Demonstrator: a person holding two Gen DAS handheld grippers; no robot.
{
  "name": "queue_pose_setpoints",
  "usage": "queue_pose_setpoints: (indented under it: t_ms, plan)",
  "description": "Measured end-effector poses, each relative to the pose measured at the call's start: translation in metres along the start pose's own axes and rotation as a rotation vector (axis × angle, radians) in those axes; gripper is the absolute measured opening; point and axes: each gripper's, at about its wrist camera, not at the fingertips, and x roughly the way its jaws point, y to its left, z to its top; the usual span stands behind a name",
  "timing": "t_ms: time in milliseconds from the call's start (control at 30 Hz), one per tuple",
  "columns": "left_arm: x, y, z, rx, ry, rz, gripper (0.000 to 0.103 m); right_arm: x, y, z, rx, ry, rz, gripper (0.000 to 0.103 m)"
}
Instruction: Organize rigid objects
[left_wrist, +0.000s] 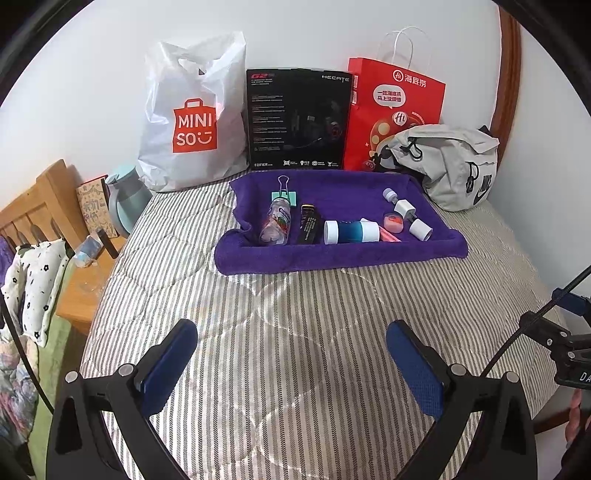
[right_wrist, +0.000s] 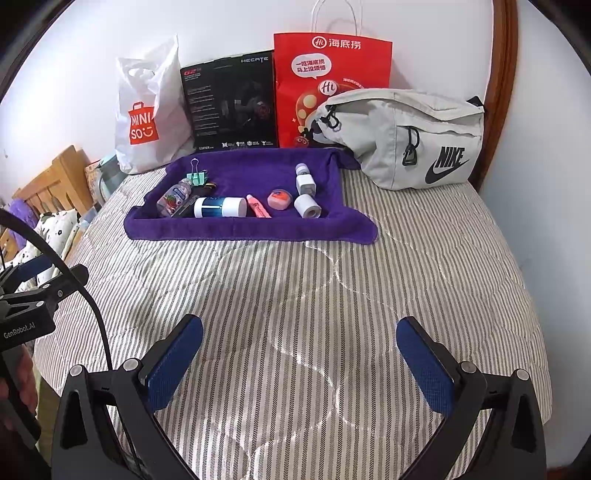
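Bed with a grey-and-white striped quilt (left_wrist: 295, 332); both tools hover low over its near part, well short of the objects.

Left tool (left_wrist: 291, 354): blue pads spread wide, released, nothing between them. Right tool (right_wrist: 300, 350): same, jaws wide apart and empty.

Back row against the white wall, left to right: white plastic MINISO shopping bag (left_wrist: 192, 118), black HECATE cardboard box (left_wrist: 299, 118), red paper carrier bag with white cord handles (right_wrist: 332, 88), pale grey Nike waist bag (right_wrist: 406, 140) lying on the quilt.

In front of these, a purple towel (right_wrist: 240, 229) with raised edges holds the small rigid items. Left to right: mint-green binder clip (left_wrist: 286, 197); clear plastic bottle with colourful label (left_wrist: 275, 225), lying down, touching the clip; small black container (left_wrist: 309, 227); white-and-blue cylinder (right_wrist: 220, 207) on its side; pink tube (right_wrist: 258, 206); round pink-orange tin (right_wrist: 279, 199); white charger plug (right_wrist: 306, 184); white tape roll (right_wrist: 307, 206).
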Motion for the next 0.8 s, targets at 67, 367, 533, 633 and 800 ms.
queue_pose_setpoints:
  t_ms: [67, 367, 533, 633, 800]
  plan:
    - [-0.0008, 0.0009, 0.0001, 0.002, -0.001, -0.001, 0.103, -0.0004, -0.0001, 0.0001, 0.000, -0.001, 0.000, 0.103]
    - [-0.0023, 0.0022, 0.0005, 0.003, -0.004, 0.002, 0.103, -0.0005, 0.0008, 0.0000, -0.003, 0.002, 0.002, 0.103]
    - [-0.0033, 0.0010, -0.0003, 0.010, -0.007, 0.004, 0.103, -0.0013, 0.0013, -0.0001, -0.003, 0.003, -0.001, 0.103]
    - [-0.0028, 0.0005, -0.0004, 0.011, -0.006, 0.002, 0.103, -0.0018, 0.0015, 0.0000, -0.007, 0.004, 0.000, 0.103]
    - [-0.0026, -0.0004, -0.0009, 0.012, -0.006, 0.001, 0.103, -0.0028, 0.0016, -0.0002, -0.007, 0.002, -0.002, 0.103]
